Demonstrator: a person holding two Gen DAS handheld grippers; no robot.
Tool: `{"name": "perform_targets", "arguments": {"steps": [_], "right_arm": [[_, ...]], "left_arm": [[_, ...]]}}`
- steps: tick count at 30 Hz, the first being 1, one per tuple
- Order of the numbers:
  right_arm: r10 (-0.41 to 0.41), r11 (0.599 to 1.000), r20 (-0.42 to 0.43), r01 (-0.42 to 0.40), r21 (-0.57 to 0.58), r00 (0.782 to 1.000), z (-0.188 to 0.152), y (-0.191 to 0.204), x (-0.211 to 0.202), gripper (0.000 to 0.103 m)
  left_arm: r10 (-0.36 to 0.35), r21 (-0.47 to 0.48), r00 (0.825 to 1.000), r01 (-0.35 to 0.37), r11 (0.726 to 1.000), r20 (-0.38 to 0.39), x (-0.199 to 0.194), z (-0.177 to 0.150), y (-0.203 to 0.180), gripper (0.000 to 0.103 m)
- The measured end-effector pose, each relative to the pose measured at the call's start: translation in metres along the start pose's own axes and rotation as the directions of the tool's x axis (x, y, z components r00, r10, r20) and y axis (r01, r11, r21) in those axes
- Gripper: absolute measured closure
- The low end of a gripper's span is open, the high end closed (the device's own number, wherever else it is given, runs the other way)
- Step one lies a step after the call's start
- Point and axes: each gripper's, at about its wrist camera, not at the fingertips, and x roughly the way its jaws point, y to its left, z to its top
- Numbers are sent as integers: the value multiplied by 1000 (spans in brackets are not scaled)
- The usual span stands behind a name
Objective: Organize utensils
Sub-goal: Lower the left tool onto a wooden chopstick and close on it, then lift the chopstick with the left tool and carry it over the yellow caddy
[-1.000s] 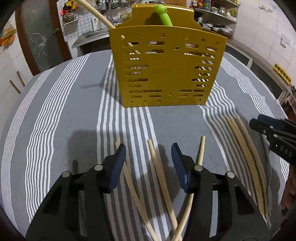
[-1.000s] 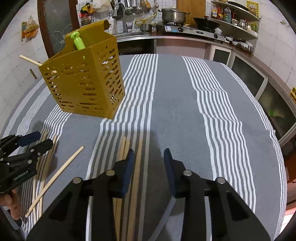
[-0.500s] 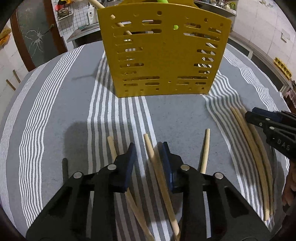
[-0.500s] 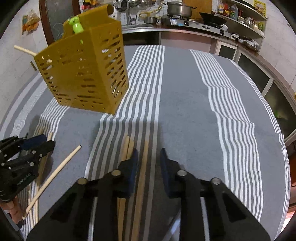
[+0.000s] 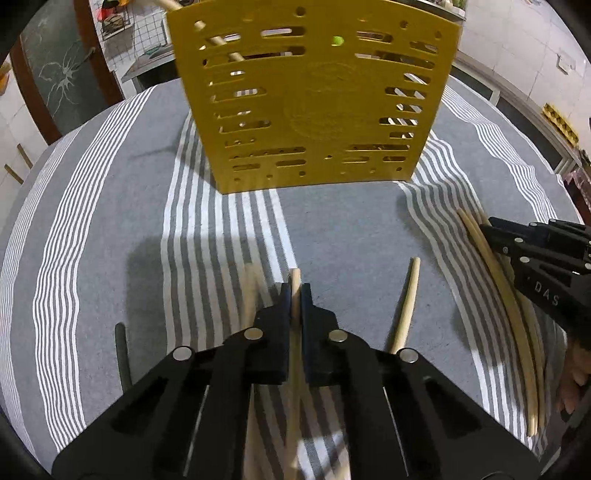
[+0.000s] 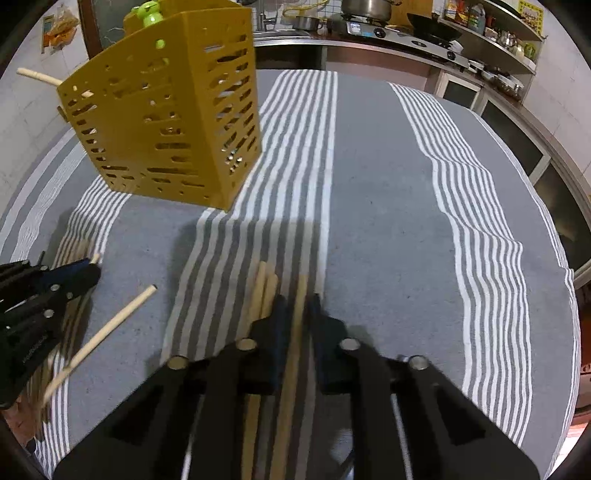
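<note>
The left tool is clamped on a wooden chopstick near the yellow utensil holder; the right tool brackets another chopstick on the striped bench, grip unclear.

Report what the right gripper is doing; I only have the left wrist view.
Observer: The right gripper has its jaws straddling a chopstick, nearly closed; I cannot tell if they grip it.
Operator: List what lies beside it.
Observer: Two more chopsticks lie just left of that one on the cloth.
Operator: Check the holder's top.
Observer: A green utensil handle sticks out above the yellow holder.
</note>
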Motion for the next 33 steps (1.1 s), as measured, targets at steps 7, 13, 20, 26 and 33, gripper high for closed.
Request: {"name": "perform_targets", "arguments": {"steps": [7,13,20,26,33], "right_arm": [[53,998,53,-55,29,997,-1,-3,-22,97],[83,995,176,-92,48,981,5,-4,-65,97],[116,991,303,-133,34,946,19,-7,-114,97],[122,990,385,-139,17,915,24,-2,-147,97],[127,991,470,-129,-27,873,27,9,-184,97]], "left_arm": [[-22,-21,999,23,1000,32,-17,3,0,99],[-3,-15,991,5,1000,135,-60,10,3,99],[-15,-27,971,22,999,240,-111,23,15,99],[-46,-22,947,55,998,319,-148,28,19,99],[-44,-11,923,52,999,382,-173,34,16,99]]}}
